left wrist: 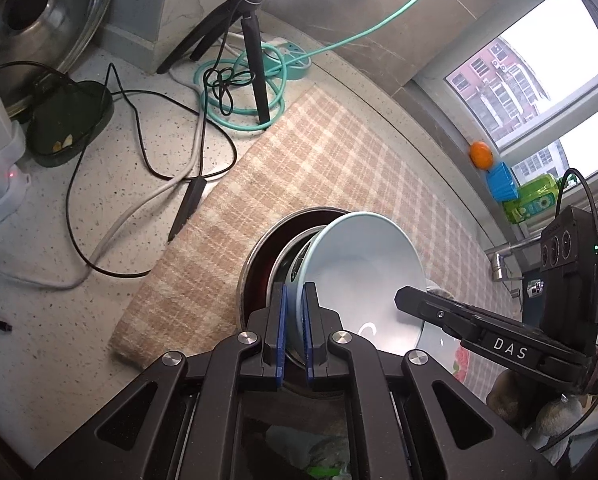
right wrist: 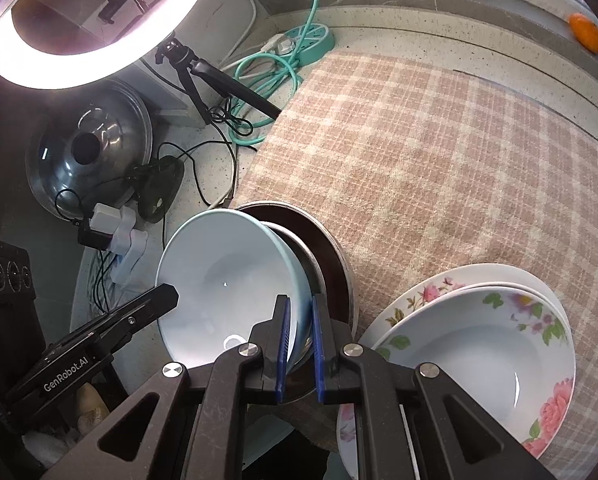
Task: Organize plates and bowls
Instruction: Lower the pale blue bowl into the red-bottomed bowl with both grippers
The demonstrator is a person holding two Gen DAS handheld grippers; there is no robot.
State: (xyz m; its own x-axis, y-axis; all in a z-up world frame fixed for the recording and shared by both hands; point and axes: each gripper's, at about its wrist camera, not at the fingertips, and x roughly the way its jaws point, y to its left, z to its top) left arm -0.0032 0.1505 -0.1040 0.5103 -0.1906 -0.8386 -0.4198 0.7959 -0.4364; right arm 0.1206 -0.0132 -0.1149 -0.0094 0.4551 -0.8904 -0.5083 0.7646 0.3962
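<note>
Two hand-held grippers grasp one pale blue ceramic bowl (left wrist: 363, 268) from opposite sides over a beige-and-pink plaid cloth (left wrist: 299, 168) on a speckled stone counter (left wrist: 59, 280); the left gripper (left wrist: 295, 332) has its blue-padded fingers (left wrist: 281, 332) pinched together on the bowl's rim, one inside and one outside the wall; the right gripper (right wrist: 301, 344) is clamped the same way on the far side of the rim, seen in its own view with the bowl's wall between its pads (right wrist: 285, 344).

The bowl is tilted steeply, its open mouth turned toward the left of the right wrist view, and it leans in or against a dark-lined round metal pan (right wrist: 331, 256) with another steel-rimmed dish (right wrist: 313, 276) between them; whether its base touches that dish cannot be told.

A stack of white floral-printed deep plates (right wrist: 479, 344) sits on the cloth just beside the right gripper, on the side away from the left one; judged from this layout, the coming move turns on that: the right hand is the nearer to the plates, and the bowl would have to be levelled from its tilt before it seats anywhere squarely.
</note>
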